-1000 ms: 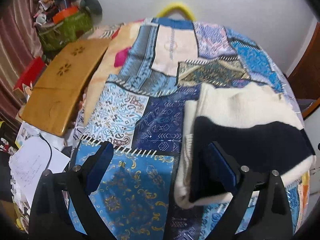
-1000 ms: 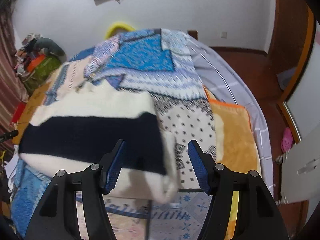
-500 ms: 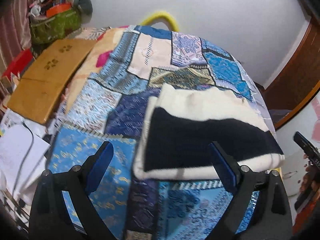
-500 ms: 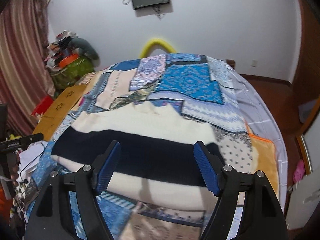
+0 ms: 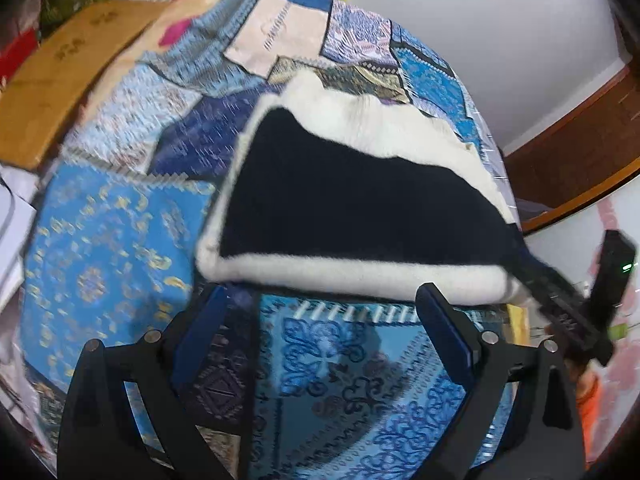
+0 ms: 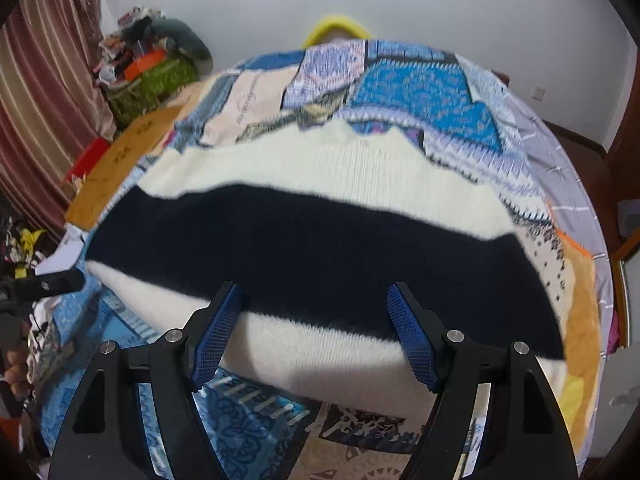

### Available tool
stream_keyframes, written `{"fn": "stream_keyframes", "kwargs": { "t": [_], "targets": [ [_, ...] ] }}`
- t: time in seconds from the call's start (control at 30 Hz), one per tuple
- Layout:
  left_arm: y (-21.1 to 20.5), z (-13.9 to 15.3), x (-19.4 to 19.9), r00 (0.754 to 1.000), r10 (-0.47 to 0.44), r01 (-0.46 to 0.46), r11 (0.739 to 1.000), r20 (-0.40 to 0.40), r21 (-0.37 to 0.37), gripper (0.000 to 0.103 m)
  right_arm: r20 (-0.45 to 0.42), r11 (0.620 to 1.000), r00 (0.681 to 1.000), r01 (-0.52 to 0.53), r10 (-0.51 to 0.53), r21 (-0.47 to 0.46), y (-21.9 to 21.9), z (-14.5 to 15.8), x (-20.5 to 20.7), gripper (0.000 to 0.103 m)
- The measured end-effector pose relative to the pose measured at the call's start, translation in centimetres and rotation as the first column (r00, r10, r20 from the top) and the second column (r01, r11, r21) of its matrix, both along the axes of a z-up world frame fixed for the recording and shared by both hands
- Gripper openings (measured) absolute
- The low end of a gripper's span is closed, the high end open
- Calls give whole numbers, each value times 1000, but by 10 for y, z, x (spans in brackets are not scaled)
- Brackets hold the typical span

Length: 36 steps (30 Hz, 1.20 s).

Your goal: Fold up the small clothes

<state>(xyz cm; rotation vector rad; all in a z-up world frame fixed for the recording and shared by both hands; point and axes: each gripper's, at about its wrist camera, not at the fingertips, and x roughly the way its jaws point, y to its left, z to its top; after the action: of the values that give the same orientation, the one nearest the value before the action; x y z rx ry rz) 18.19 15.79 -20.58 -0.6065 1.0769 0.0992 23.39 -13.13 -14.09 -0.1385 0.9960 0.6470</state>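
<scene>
A patchwork bedspread covers the bed, beside a wooden board and striped curtain. The folded cream-and-navy sweater lies on it. Left claw and right claw both gape, empty.

I see a patchwork bedspread in blues, cream and purple filling most of both views. At the left edge lies a wooden board. Upper left of the right wrist view, a striped curtain hangs beside a green basket piled with clutter. A yellow curved bar peeks above the spread against the white wall.
</scene>
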Motion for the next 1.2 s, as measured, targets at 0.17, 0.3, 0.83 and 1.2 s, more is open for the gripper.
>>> {"fn": "stream_keyframes", "kwargs": {
  "t": [0.17, 0.3, 0.83, 1.2],
  "targets": [
    [0, -10, 8, 1000, -3, 3, 991, -4, -132, 96, 7, 1000, 1000, -3, 3, 4, 0, -4, -5, 77],
    [-1, -20, 17, 1000, 4, -5, 973, -6, -229, 96, -2, 1000, 1000, -9, 9, 4, 1, -7, -6, 78],
    [27, -49, 60, 986, 164, -166, 909, -38, -384, 81, -19, 1000, 1000, -13, 13, 24, 0, -11, -4, 79],
    [46, -41, 66, 974, 225, -218, 939, -8, -265, 26, -17, 1000, 1000, -24, 24, 11, 0, 0, -6, 79]
  ]
}}
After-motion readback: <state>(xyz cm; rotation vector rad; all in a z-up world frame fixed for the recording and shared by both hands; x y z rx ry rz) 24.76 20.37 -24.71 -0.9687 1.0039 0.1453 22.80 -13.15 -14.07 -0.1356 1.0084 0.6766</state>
